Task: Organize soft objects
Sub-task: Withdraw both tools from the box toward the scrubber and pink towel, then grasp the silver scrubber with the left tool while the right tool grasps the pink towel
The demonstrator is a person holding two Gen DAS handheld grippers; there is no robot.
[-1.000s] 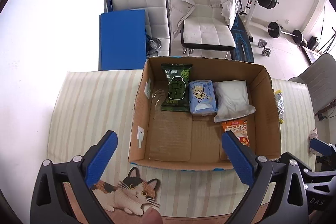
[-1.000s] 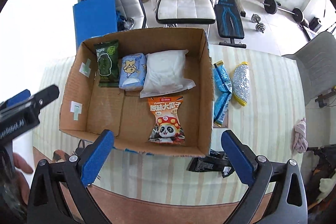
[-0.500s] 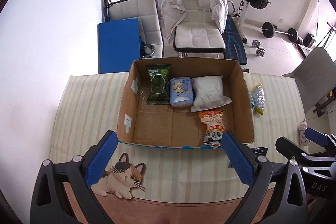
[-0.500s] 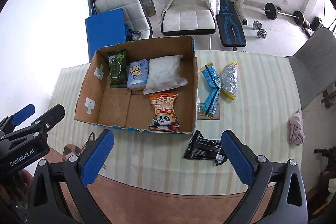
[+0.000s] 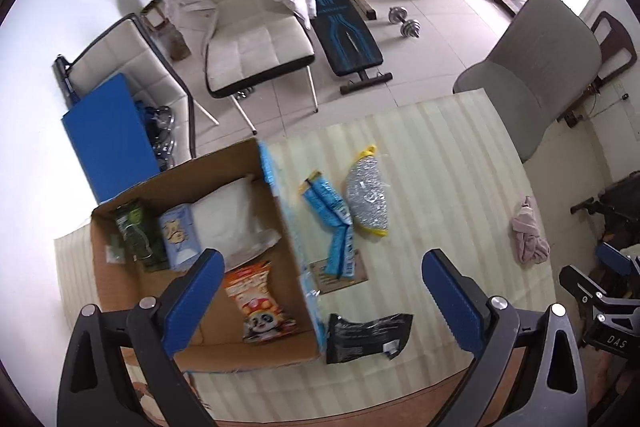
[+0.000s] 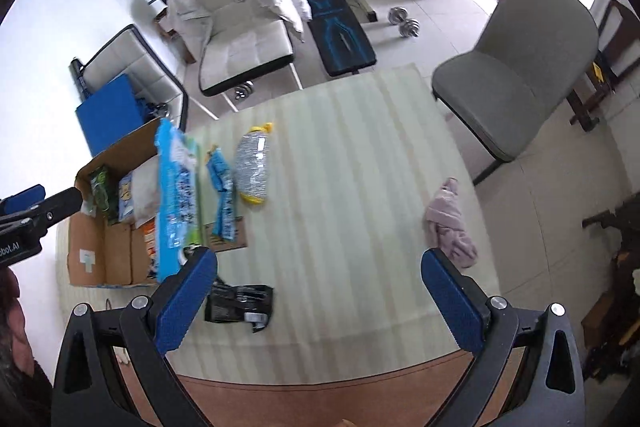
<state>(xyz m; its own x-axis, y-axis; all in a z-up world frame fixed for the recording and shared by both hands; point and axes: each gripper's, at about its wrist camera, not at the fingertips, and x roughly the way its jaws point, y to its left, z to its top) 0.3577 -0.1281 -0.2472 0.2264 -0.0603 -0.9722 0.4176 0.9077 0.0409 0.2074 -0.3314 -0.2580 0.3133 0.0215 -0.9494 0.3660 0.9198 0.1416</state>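
- At the lower left of the left wrist view stood the cardboard box (image 5: 120, 291), already holding a green packet (image 5: 140, 235), a pale blue pack (image 5: 180, 239), a white pouch (image 5: 232, 223) and the orange panda snack (image 5: 260, 303). There was bare floor left in its near left corner, so I judged you should have kept that spot for the next item.
- Your left gripper (image 5: 324, 291) hung above the box's right wall with its jaws wide apart and nothing between them.
- Just right of the box, low in the frame, lay the black packet (image 5: 368, 337), flat on the striped tablecloth (image 5: 440, 187). It looked the nearest loose item, so you would have done well to take it first, pinching one crinkled edge.
- Above it, mid-frame, lay the blue wrapper (image 5: 332, 223), bent and touching the silver mesh bag (image 5: 368, 203). Lifting one risked dragging the other, so a clean grip away from their contact line would have helped.
- Your right gripper (image 6: 320, 291) was likewise spread open and empty, above bare cloth.
- At the right of the right wrist view, the pink cloth (image 6: 450, 223) sat well apart from everything, near the table's edge. It seemed the limpest piece, so you should have gathered it at its bunched middle.
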